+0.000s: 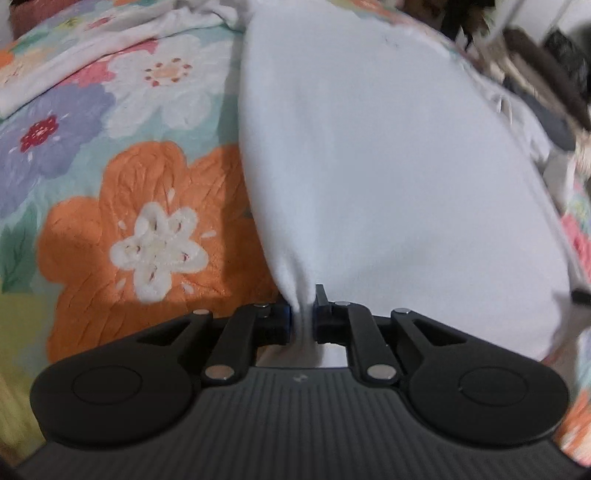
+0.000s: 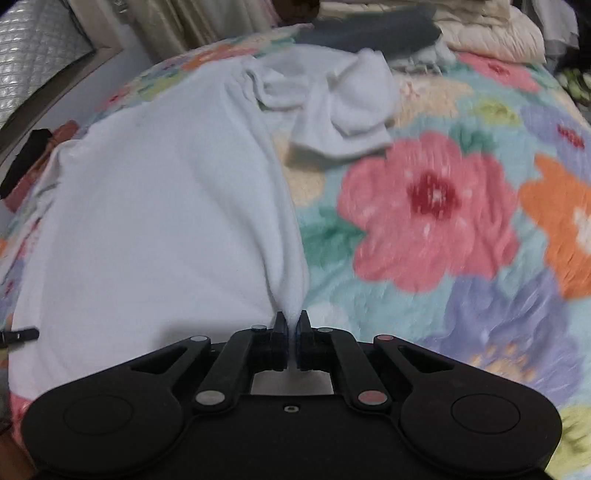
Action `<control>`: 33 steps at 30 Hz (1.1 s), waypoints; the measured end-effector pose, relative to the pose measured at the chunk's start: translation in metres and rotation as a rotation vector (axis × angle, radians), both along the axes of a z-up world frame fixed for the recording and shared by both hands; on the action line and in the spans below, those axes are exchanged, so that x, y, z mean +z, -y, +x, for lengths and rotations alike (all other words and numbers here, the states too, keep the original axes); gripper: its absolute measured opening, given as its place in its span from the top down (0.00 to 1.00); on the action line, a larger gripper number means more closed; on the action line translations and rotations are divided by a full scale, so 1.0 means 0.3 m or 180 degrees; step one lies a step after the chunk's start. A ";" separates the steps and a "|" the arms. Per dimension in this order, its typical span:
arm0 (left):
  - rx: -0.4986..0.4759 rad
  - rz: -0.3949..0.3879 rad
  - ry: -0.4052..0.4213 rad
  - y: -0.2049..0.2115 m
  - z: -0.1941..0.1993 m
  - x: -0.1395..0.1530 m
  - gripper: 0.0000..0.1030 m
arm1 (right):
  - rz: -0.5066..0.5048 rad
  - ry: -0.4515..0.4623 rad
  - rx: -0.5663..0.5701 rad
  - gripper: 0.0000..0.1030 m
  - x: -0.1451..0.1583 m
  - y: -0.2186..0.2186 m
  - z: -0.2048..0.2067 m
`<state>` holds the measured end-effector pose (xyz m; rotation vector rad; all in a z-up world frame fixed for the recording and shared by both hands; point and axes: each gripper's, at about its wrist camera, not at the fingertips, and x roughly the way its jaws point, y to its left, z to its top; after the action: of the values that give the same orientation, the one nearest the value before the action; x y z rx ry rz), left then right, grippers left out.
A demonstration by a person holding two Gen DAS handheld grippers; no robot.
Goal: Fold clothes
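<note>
A white garment [image 1: 388, 166] lies spread over a floral bedspread [image 1: 129, 221]. My left gripper [image 1: 303, 314] is shut on the garment's near left corner, the cloth bunched between the jaws. In the right wrist view the same white garment [image 2: 147, 221] stretches away to the left, with a crumpled sleeve [image 2: 340, 107] at its far right. My right gripper [image 2: 293, 325] is shut on the garment's near right corner. The tip of the other gripper [image 2: 22, 334] shows at the left edge.
The floral bedspread [image 2: 443, 229] covers the bed to the right. More white fabric [image 1: 92, 48] lies at the far left. Piled bedding and dark clothes [image 2: 424, 29] sit at the far end. Dark clutter [image 1: 546, 92] lies off the bed's right side.
</note>
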<state>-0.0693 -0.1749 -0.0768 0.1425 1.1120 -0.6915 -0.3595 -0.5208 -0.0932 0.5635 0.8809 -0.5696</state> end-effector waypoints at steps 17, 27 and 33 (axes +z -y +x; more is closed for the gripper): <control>-0.0003 0.0006 -0.0016 -0.007 0.001 -0.011 0.88 | -0.0498 -0.0290 0.0083 0.95 -0.035 -0.066 0.008; -0.0050 0.0155 0.0289 -0.058 -0.004 0.068 0.54 | -0.0363 -0.0219 -0.0468 0.52 0.048 -0.043 -0.008; 0.0250 -0.0128 0.0533 -0.150 0.109 0.235 0.50 | -0.0626 0.0098 0.0142 0.52 0.308 -0.046 0.159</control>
<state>-0.0365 -0.1297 -0.0063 0.1195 0.9379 -0.6197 -0.3118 -0.5070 -0.0010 0.3726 0.7963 -0.5978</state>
